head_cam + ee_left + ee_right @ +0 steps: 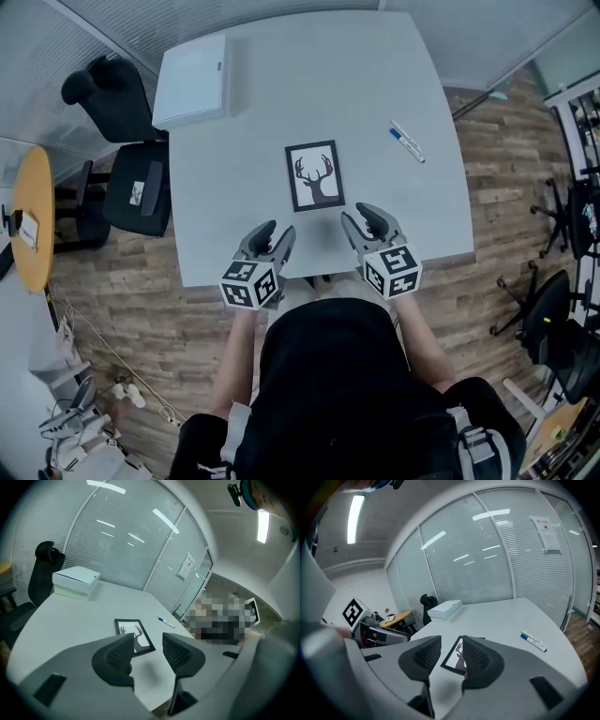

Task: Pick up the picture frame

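Observation:
The picture frame [315, 175], black-edged with a deer-head silhouette, lies flat near the middle of the white table [375, 84]. Both grippers hover over the table's near edge, just short of it. My left gripper [277, 234] is at the frame's lower left, jaws apart with nothing between them. My right gripper [362, 217] stands at its lower right, also open and empty. In the left gripper view the frame [129, 626] lies just beyond the left gripper [149, 646]. In the right gripper view the frame [453, 656] shows through the gap of the right gripper [451, 653].
A white box [192, 80] sits at the table's far left corner. A blue-capped marker [407, 142] lies to the right of the frame. A black office chair [122, 169] stands at the table's left side, with a round wooden table [33, 216] beyond it.

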Motion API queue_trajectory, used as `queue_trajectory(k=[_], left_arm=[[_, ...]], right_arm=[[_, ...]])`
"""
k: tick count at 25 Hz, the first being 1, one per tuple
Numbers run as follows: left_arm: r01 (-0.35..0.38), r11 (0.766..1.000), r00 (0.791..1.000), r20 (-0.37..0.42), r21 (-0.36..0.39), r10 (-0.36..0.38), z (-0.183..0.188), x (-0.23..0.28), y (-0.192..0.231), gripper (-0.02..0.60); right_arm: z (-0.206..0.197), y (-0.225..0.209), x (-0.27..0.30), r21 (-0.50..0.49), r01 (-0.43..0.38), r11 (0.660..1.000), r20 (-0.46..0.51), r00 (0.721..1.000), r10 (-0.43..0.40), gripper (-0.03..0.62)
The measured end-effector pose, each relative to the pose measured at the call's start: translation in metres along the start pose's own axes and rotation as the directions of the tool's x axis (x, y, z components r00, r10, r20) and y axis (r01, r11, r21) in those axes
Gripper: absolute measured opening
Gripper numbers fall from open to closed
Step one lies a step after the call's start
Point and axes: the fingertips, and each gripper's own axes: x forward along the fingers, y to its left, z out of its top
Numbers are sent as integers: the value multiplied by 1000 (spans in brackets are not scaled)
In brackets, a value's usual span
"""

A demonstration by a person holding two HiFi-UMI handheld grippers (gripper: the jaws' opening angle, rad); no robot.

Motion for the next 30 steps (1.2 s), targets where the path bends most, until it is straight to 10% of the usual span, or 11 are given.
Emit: queue_trajectory(k=[11, 30], left_arm=[[-52, 989, 996, -73, -141, 42, -27, 67, 40, 184], [-49, 964, 988, -156, -260, 8, -51, 152, 116, 184]], right_arm=[[-38, -41, 58, -14, -36, 999, -144, 989, 33, 155], [-104, -97, 150, 107, 146, 984, -274, 955, -112, 153]])
